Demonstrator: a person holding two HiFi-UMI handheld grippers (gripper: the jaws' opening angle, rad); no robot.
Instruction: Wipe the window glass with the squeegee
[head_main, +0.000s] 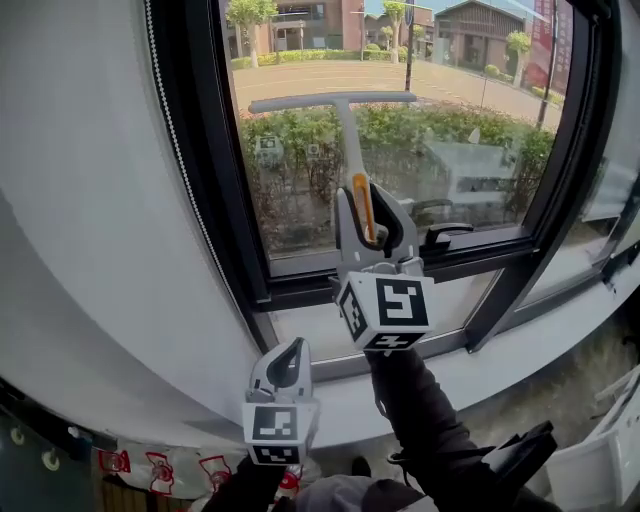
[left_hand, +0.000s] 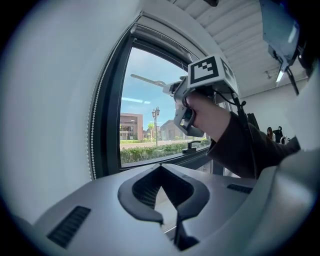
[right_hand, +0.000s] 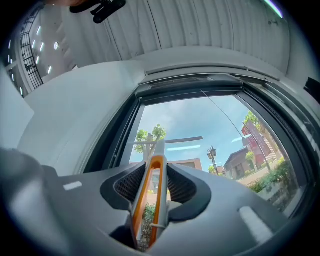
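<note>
My right gripper (head_main: 371, 225) pinches the squeegee (head_main: 340, 102) handle, and its blade sits up high at the glass (head_main: 470, 110). I should press it flat and pull straight down. My left gripper (head_main: 289, 352) is pressed together, holding nothing.

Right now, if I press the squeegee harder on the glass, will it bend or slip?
Probably little bending: the squeegee looks like rigid plastic, slim and likely light. Slipping seems unlikely, since the right gripper is shut on its handle.

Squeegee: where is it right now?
Head view, centre: the squeegee is clamped by its handle in the right gripper, blade up at the window glass, above the black window handle.
</note>
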